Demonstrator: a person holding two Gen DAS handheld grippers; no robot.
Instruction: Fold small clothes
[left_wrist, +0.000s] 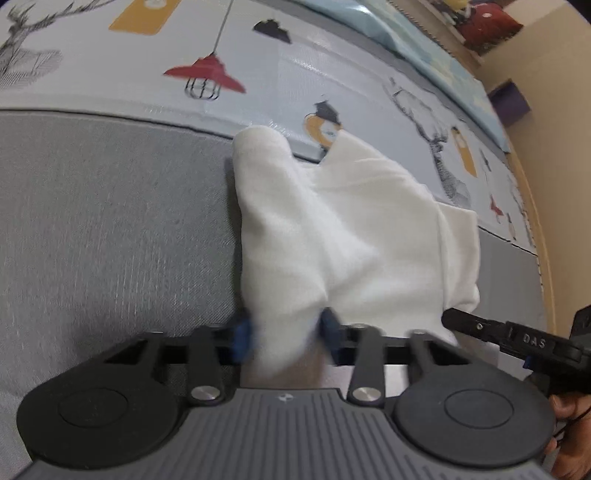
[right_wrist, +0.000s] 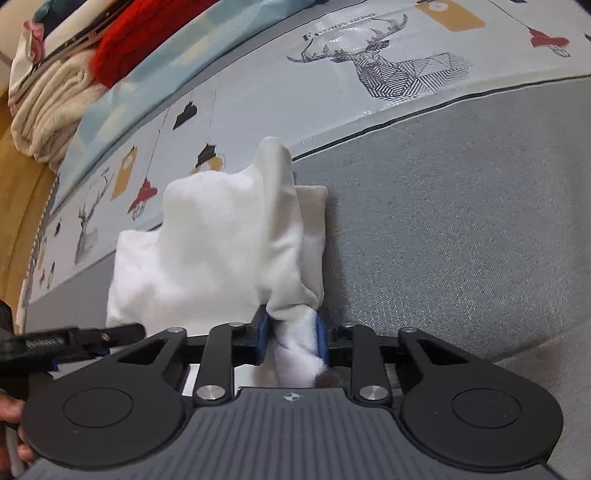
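A small white garment (left_wrist: 332, 229) lies partly folded on the grey mat, its far edge over the printed sheet. My left gripper (left_wrist: 286, 332) is shut on a bunched near edge of it, blue pads on both sides of the cloth. My right gripper (right_wrist: 291, 332) is shut on another near edge of the same white garment (right_wrist: 221, 240), which rises in a lifted fold from the pads. Each gripper shows in the other's view: the right one at the right edge (left_wrist: 517, 339), the left one at the left edge (right_wrist: 74, 339).
A grey fabric mat (left_wrist: 110, 221) covers the near surface. A printed sheet with deer and lamps (right_wrist: 388, 74) lies beyond it. Folded beige and red cloths (right_wrist: 74, 74) are stacked at the far left in the right wrist view. A tan wall (left_wrist: 546, 74) stands at the right.
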